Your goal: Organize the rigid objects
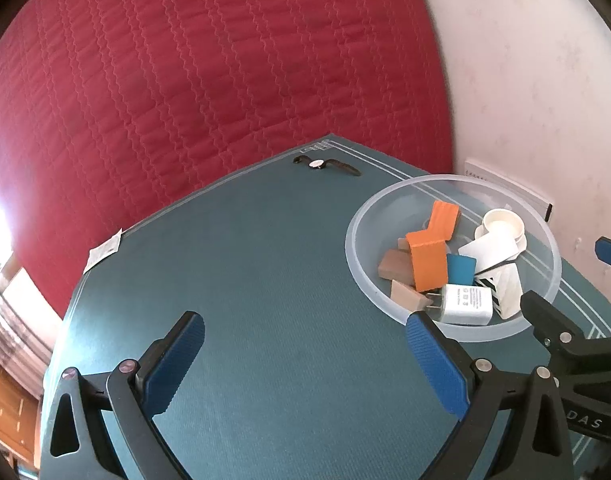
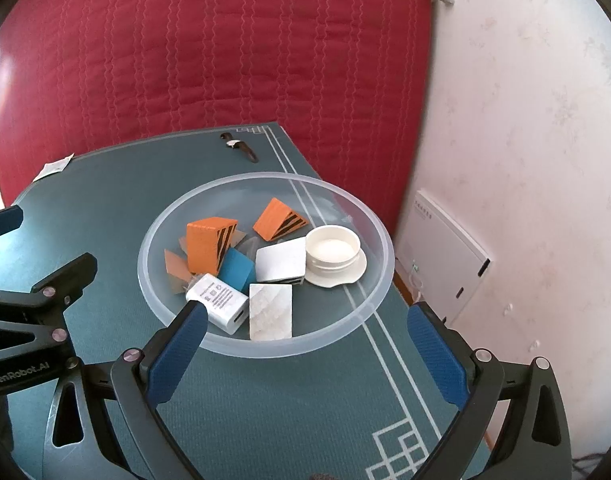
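With most pieces already gathered in the bowl (image 2: 265, 344) and both grippers, left (image 1: 305, 364) and right (image 2: 305, 360), held wide and empty, the watch (image 1: 325, 165) at the mat's far corner is judged next, calling for a forward reach.

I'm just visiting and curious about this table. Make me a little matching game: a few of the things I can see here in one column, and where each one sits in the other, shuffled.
Things:
1. wristwatch
2. white charger
3. white jar lid
4. paper slip

Places:
A. in the clear bowl, at its near rim
B. on the mat's far left edge
C. in the bowl, on its right side
D. on the mat, beyond the bowl

Pairs: 1-D, 2-A, 3-C, 4-B
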A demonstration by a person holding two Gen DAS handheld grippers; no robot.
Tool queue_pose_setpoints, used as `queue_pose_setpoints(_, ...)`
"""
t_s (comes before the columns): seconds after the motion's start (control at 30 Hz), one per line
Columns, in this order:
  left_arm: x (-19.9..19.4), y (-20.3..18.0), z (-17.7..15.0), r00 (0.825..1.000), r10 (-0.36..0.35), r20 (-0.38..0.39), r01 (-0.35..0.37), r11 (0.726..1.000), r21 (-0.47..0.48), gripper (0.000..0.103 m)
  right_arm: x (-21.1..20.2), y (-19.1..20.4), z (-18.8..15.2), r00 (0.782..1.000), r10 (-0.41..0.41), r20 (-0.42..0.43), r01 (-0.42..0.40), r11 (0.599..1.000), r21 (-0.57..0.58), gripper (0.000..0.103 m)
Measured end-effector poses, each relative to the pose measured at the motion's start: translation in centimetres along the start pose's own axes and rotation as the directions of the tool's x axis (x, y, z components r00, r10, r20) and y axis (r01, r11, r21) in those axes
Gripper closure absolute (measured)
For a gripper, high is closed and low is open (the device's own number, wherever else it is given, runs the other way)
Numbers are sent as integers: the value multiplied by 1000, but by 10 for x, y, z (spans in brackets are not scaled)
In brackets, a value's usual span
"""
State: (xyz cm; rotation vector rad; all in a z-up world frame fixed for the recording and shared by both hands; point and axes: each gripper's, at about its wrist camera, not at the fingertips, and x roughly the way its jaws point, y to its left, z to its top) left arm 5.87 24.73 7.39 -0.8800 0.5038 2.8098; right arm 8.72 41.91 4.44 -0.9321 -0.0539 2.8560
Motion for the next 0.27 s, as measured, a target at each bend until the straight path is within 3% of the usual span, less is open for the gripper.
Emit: queue_pose_setpoints(0.27,4,3,-4,1000,1,-12,-1,1000,6,1,0,2,-2,1000,-2,-4,2,1000,-1,2)
